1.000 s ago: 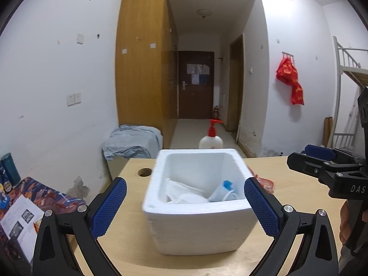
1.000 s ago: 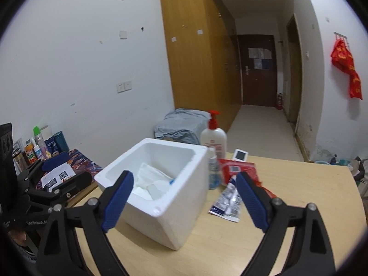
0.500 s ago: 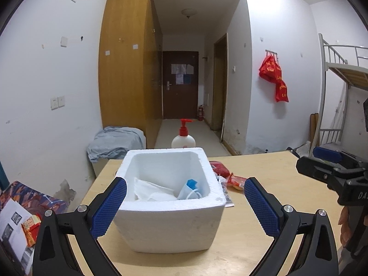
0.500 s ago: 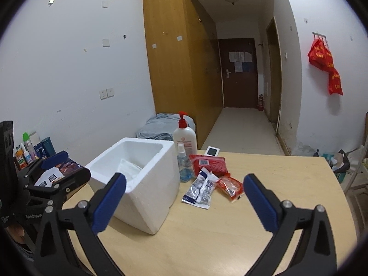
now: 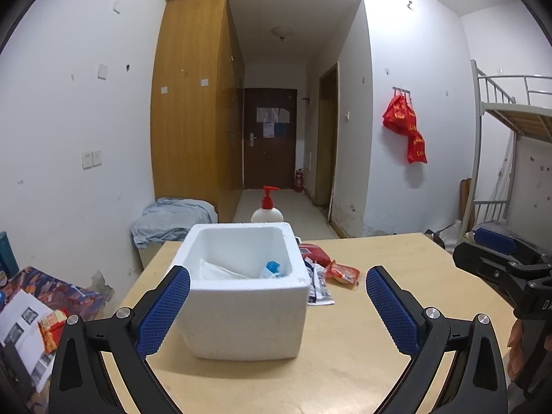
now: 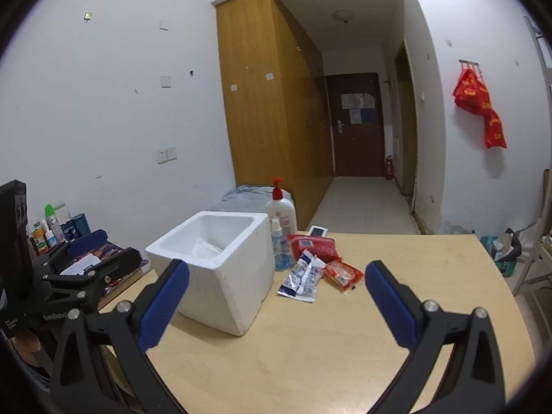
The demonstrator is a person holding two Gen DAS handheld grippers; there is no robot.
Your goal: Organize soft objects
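White foam forms the open box (image 5: 241,296) that sits on the pale wooden table (image 6: 345,345), toward its left side as the right wrist view shows it. Inside the box lie crumpled white soft pieces (image 5: 220,270) and a small item with a blue part (image 5: 272,267). Just beside the box, on its right, a white-and-blue sachet pack (image 6: 303,276) lies flat on the table, with an orange-red packet (image 6: 343,274) touching its right edge and a larger red pouch (image 6: 312,245) behind them. A pump bottle with a red top (image 6: 281,208) and a small clear bottle of blue liquid (image 6: 277,252) stand close against the far right corner of the box, and a small white device (image 6: 317,231) lies behind the red pouch. The left gripper (image 5: 277,307) hovers in front of the box with its blue-padded jaws spread wide, nothing between the pads. The right gripper (image 6: 276,307) hangs over the table with its jaws equally wide apart and empty; the packets lie ahead of it, well short of its pads. Each gripper shows at the edge of the other's view. Against the wall behind the table a grey cloth (image 5: 172,217) covers a low object.
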